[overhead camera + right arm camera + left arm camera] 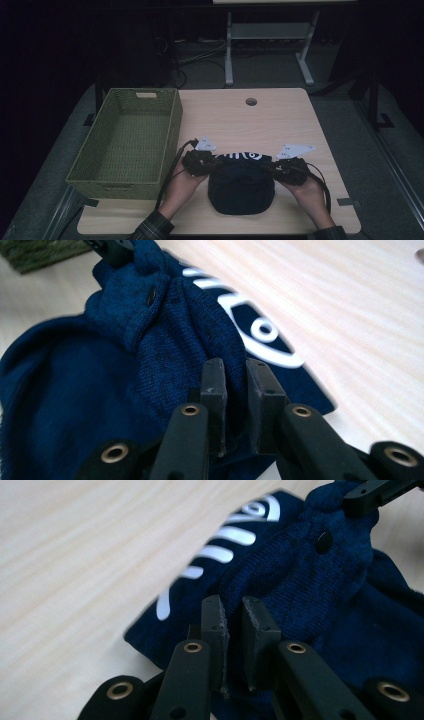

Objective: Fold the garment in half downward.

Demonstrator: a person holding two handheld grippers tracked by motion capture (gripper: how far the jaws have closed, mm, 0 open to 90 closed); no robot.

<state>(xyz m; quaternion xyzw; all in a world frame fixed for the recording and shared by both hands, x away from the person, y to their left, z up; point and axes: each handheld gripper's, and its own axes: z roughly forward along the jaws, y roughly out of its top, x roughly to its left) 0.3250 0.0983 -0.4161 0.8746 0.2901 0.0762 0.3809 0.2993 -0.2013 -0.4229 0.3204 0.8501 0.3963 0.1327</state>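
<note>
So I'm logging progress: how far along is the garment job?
Early. Both the left gripper and right gripper are shut on the dark blue garment, bunched on the table. The green basket holds nothing; any move there is not yet done.

Matt knitted navy garment

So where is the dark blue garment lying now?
In the high view the dark blue garment lies on the table near its front edge, right of the green basket, between the left hand-held gripper and the right hand-held gripper.
</note>
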